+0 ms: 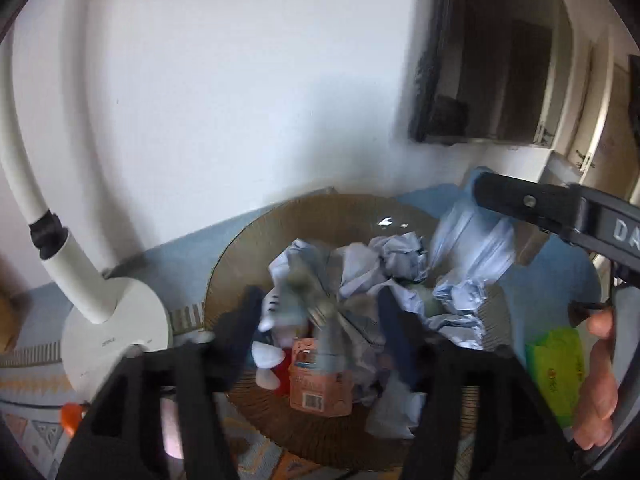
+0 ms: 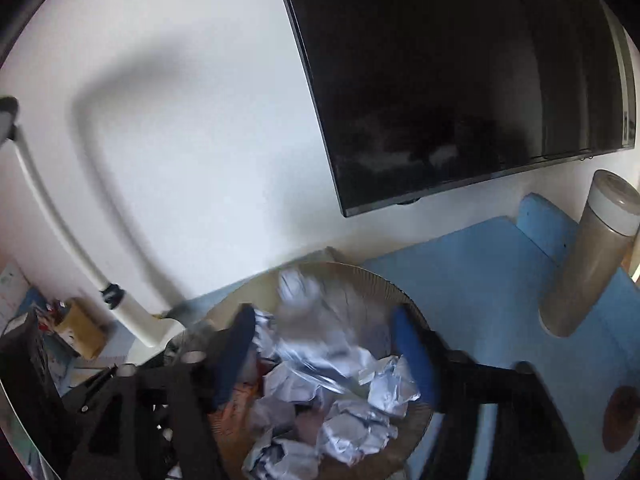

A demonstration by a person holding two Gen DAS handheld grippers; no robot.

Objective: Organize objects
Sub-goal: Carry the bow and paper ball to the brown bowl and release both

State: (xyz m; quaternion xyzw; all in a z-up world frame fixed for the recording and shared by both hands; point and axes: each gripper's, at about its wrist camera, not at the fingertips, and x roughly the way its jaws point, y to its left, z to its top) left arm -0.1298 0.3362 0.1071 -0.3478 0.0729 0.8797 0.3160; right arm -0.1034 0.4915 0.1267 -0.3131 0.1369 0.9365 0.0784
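Both grippers hovered over the round woven basket, which sat on a blue tabletop against a white wall.

Basket contents: heap of crumpled paper balls, a white plush toy w/ red part, an orange carton w/ barcode facing up. A blurred greyish piece sat in front of the left gripper; couldn't tell if it was paper or foil, or whether it was gripped. Left fingers stood spread wide either side of plush and carton, nothing visibly pinched, so read as released.

Right gripper: fingers also wide apart, straddling the paper heap; a smeared pale paper ball above the far rim looked mid-air or in motion, but blur too heavy to say. Read as released.

Step, by judgement: depositing/sorting loose litter into basket, well along since the basket was nearly full. Next move prob. needs a reach away from the basket toward the leftover items, e.g. the green packet at its right, then a firm pinch on thin flexible stuff.

Hidden/unclear: basket's near rim cut off by gripper bodies; person's hand only partly seen at the frame edge; lamp base and tall grey cylinder stood near; brown disc lower right unidentifiable; TV dark.
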